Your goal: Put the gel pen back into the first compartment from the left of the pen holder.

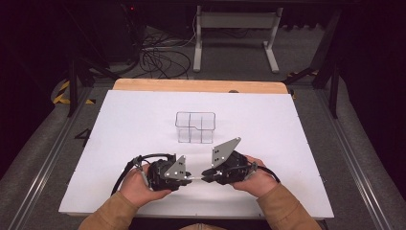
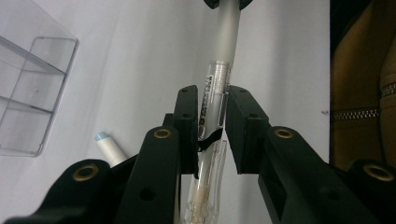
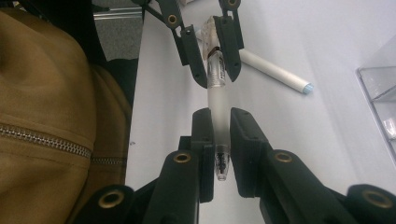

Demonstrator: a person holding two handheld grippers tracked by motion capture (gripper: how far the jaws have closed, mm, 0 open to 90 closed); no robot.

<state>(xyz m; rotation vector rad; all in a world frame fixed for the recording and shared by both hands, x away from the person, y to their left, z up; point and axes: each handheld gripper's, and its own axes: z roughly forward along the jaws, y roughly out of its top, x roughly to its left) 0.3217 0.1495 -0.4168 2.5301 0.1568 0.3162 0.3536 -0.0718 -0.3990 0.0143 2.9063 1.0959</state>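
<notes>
A clear-bodied pen (image 1: 197, 178) with a frosted grip section hangs level just above the white table near the front edge, held between both grippers. My left gripper (image 1: 188, 177) is shut on its clear printed end (image 2: 215, 79). My right gripper (image 1: 205, 176) is shut on the frosted end (image 3: 218, 100), with the pen's tip showing between its jaws. In the right gripper view the left gripper (image 3: 217, 77) faces mine (image 3: 220, 112) along the pen. The left gripper (image 2: 212, 91) has one jaw on each side of the barrel.
A clear plastic organizer (image 1: 195, 127) with dividers stands mid-table, beyond the grippers (image 2: 28, 93) (image 3: 378, 102). A white marker with a light blue end (image 2: 109, 149) (image 3: 275, 72) lies on the table under the left gripper. The person's tan jacket (image 3: 46, 93) is close behind.
</notes>
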